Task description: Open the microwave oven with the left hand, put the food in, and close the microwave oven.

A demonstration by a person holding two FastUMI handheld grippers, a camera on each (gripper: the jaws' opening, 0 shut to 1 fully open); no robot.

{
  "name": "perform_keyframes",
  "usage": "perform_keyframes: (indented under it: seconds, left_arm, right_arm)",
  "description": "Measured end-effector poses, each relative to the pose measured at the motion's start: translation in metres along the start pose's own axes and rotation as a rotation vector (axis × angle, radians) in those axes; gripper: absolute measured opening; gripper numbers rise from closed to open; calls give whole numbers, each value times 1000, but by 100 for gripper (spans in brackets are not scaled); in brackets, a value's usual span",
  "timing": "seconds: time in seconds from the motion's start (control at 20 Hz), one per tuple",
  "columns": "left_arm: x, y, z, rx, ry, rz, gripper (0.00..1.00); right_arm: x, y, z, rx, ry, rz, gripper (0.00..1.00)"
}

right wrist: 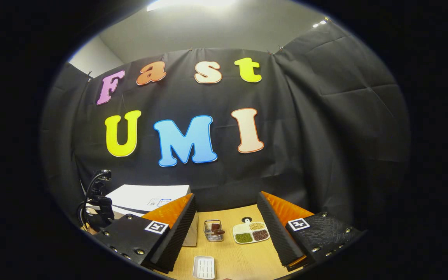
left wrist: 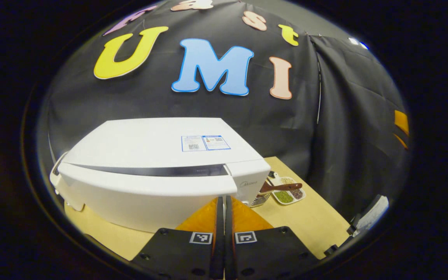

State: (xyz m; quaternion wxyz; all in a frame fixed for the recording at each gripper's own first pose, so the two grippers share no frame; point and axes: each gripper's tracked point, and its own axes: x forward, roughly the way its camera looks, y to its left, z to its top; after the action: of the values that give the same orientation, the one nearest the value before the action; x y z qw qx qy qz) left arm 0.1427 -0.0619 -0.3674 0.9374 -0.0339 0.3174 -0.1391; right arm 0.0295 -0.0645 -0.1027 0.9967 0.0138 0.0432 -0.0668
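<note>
Wood table [left wrist: 309,229]: white microwave [left wrist: 150,175] door closed; left hand-held gripper [left wrist: 224,202] clenched, right [right wrist: 227,221] released.

microwave [left wrist: 158,171] door front foreshortened, handle not discernible; small basket [left wrist: 261,199] largely hidden behind microwave corner; white tray [right wrist: 203,267] cut by lower edge.

- A light wooden table [right wrist: 243,252] carried everything.
- The white microwave oven [left wrist: 158,171] stood on its left part, door closed.
- A small wire basket [right wrist: 213,230] stood beside it, holding what looked like a brown scoop.
- A divided dish [right wrist: 251,232] of beans lay just right of it.
- A white slotted tray [right wrist: 203,267] lay nearer the front edge.
</note>
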Motion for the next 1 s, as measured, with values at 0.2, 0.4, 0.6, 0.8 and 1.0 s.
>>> perform_keyframes:
  seconds: [0.2, 0.4, 0.6, 0.8, 1.0]
  left_arm:
    - [9, 3, 5, -10, -3, 6, 7]
    - [15, 0, 10, -25, -4, -6, 7]
    - [20, 0, 13, -45, -14, -26, 7]
    - [26, 6, 12, -54, -3, -19, 7]
    - [22, 10, 15, -25, -4, 20, 7]
  right_arm:
    - [4, 0, -4, -1, 2, -10, 96]
    - [8, -1, -5, -2, 5, -15, 96]
    - [13, 3, -6, -4, 7, -8, 96]
    - [12, 4, -2, -18, -8, -9, 96]
    - [11, 8, -6, -10, 8, 2, 96]
